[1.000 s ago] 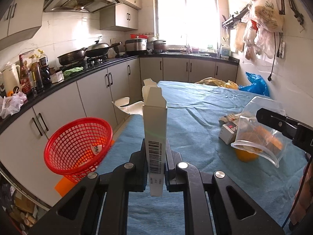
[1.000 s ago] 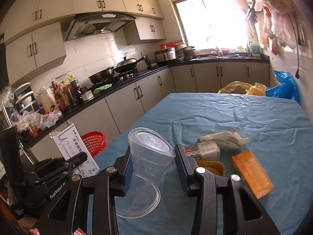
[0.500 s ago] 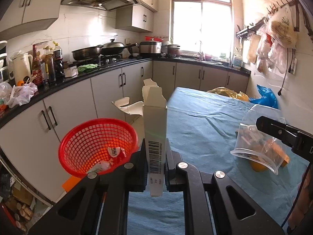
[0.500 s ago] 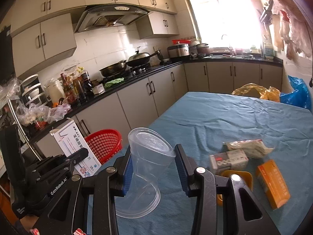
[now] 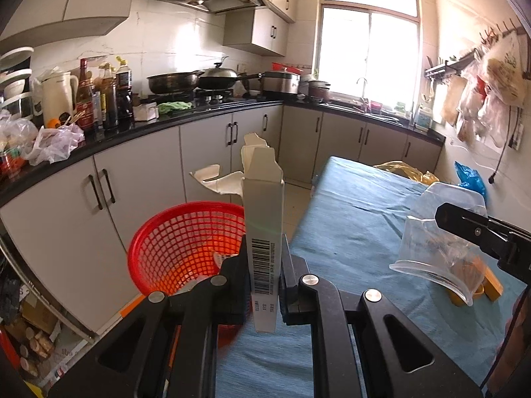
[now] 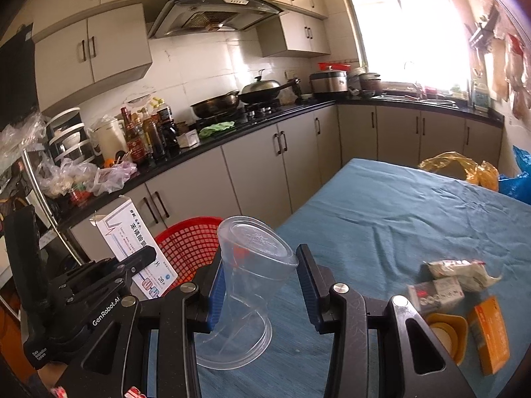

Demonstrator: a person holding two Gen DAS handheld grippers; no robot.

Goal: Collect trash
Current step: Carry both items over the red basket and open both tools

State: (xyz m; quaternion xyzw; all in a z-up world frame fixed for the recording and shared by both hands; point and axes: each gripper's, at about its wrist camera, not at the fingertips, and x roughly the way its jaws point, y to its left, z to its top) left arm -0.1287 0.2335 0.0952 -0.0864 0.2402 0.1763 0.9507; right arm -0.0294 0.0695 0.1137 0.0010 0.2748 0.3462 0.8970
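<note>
Between black tongs [image 5: 264, 270], a flat torn cardboard carton [image 5: 264, 219].

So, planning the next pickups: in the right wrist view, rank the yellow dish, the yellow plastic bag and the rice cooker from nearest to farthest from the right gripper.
1. Yellow dish, lower right on the table.
2. Yellow plastic bag, far end of the table.
3. Rice cooker, back on the counter.

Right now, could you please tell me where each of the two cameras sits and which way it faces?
Left wrist view: rides the left tongs, facing the red mesh basket and kitchen counter; tongs grip a tall white cardboard carton.
Right wrist view: rides the right tongs, facing the blue-clothed table; tongs hold a clear plastic cup.
Shared: basket, table, both held items, each other's tongs.
</note>
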